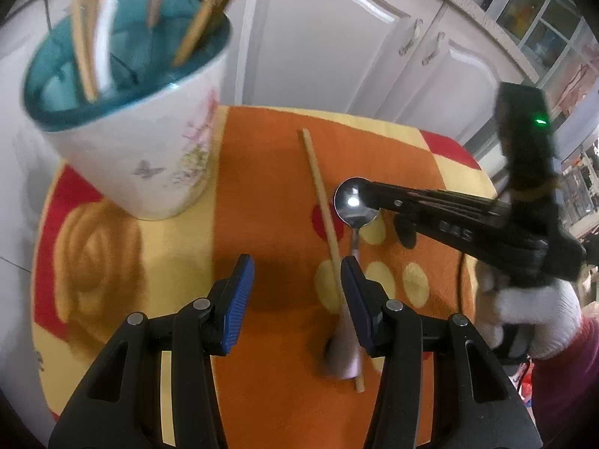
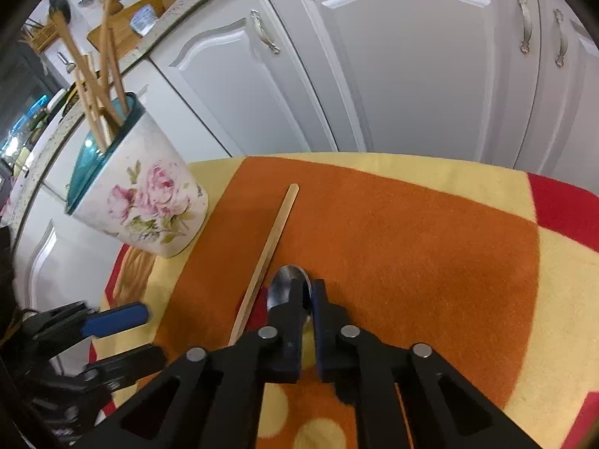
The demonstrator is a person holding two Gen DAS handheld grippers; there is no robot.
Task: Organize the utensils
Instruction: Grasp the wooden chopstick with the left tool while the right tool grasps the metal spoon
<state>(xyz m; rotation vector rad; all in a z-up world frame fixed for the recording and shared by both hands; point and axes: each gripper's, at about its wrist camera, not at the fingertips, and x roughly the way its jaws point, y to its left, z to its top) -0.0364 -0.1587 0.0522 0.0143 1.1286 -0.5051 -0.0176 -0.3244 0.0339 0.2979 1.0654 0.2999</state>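
Your right gripper (image 2: 307,301) pinches the spoon (image 1: 353,200) bowl; handle points toward your wide-open, empty left gripper (image 1: 297,299).

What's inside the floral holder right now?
The floral holder has several wooden sticks and one white utensil handle standing in its teal interior. Their lower ends and the bottom are hidden.

No legible text or labels
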